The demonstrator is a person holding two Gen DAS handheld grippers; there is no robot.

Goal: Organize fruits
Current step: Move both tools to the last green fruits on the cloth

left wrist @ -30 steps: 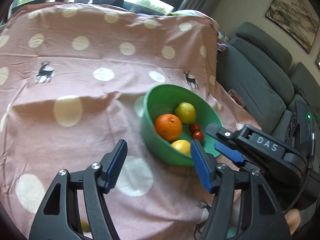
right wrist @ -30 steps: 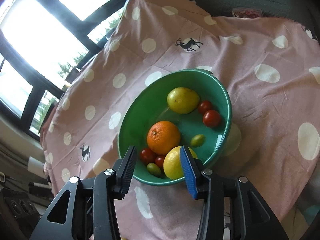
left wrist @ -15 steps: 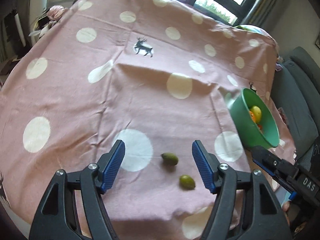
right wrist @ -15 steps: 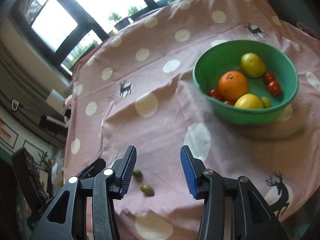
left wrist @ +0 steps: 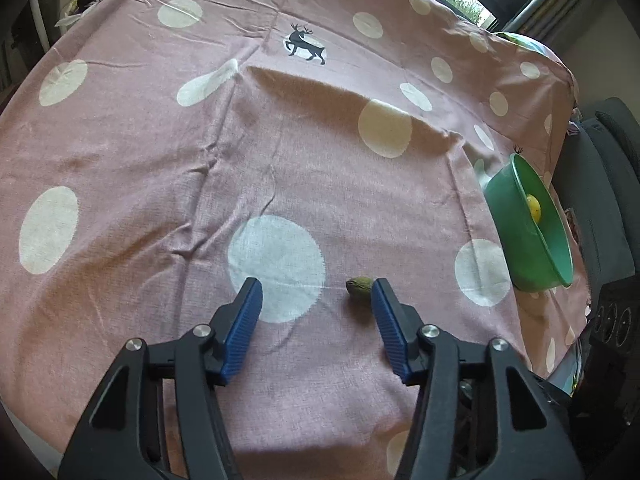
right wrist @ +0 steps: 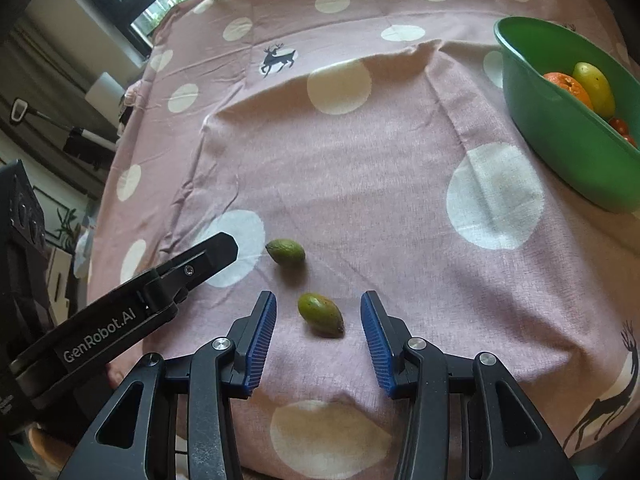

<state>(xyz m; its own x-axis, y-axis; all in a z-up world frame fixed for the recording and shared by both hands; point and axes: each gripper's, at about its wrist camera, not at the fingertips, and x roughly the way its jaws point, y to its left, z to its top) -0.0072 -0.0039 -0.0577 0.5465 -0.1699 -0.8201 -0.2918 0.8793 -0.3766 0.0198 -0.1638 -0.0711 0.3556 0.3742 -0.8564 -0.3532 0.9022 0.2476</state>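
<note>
A pink polka-dot tablecloth (right wrist: 400,200) carries a green bowl (right wrist: 560,152) at its right side, holding an orange (right wrist: 570,86), a yellow fruit (right wrist: 596,84) and red tomatoes (right wrist: 620,126). The right gripper (right wrist: 318,320) stands part-open, its blue pads apart from the nearer green fruit (right wrist: 320,314) lying between them on the cloth. The left gripper (left wrist: 316,300), whose jaws have just been closing, is part-open and grips nothing; the farther green fruit (left wrist: 359,285) lies just beside its right pad.

Both grippers swung from bowl (right wrist: 560,128) to olives (right wrist: 321,314), left jaws narrowing
</note>
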